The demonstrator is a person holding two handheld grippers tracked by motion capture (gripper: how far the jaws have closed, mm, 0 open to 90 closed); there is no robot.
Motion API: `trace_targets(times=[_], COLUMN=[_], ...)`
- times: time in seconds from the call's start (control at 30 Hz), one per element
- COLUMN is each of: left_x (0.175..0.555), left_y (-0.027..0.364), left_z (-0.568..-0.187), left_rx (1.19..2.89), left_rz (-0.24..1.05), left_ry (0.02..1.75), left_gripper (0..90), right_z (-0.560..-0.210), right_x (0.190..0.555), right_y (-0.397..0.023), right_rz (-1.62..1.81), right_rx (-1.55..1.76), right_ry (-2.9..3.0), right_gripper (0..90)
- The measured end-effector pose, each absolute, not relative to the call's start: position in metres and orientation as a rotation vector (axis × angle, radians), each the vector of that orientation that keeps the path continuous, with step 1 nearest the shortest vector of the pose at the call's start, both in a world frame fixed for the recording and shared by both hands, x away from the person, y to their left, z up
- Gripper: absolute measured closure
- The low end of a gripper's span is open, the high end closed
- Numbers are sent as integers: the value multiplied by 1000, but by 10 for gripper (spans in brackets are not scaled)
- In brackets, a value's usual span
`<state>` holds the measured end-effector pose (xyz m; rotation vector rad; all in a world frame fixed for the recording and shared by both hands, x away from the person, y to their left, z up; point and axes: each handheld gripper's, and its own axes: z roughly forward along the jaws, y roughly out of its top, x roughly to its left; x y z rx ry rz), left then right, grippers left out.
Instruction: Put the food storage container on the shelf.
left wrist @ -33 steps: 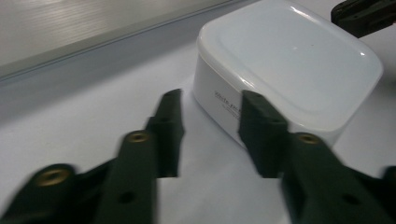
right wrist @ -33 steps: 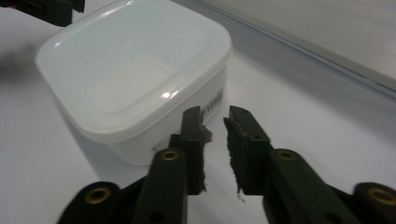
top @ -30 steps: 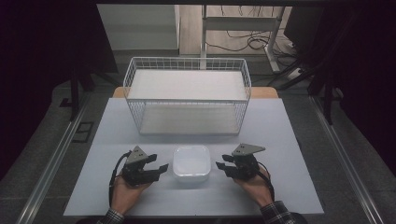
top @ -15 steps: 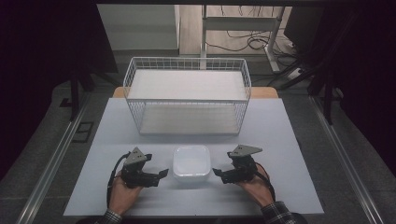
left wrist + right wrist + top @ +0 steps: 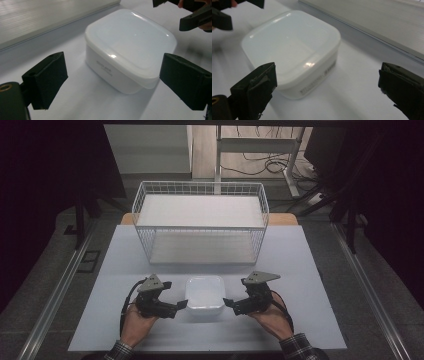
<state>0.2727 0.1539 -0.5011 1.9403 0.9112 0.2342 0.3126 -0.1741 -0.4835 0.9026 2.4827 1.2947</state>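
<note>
Pale grey covering is laid over the table (image 5: 310, 270), and dark floor and cables are seen behind it at the top of the high view. Nearest, at the bottom centre of that view, a white lidded plastic container (image 5: 204, 293) is placed flat on the covering, between the two hands. The left gripper (image 5: 176, 306) is held at the left side of the container and the right gripper (image 5: 230, 303) at its right side, both pointed inward, low over the table. Probably this is so that the box can be taken from both sides. In the left gripper view the container (image 5: 130, 47) is seen ahead between the widely parted jaws, not touched by them; the same is seen in the right gripper view, where the container (image 5: 292, 47) lies left of centre and nothing is held. Farther, in the upper middle of the high view, a white wire basket (image 5: 200, 220) is standing well apart from the container. It is perhaps meant as the place for the container.
</note>
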Motion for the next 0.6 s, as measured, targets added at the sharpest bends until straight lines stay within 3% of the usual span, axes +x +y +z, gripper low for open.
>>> trace_targets(times=[0.37,0.6], left_x=[287,303], left_y=[136,128], left_z=[-500,-502], left_rx=[1980,1995], left_rz=[169,133], left_ry=[879,910], left_gripper=[66,68], right_z=[-479,-481], right_x=[317,334], right_y=[-152,-138], right_rz=[1274,1228], right_rx=[894,912], right_ry=[2552,2604], right_gripper=[100,95])
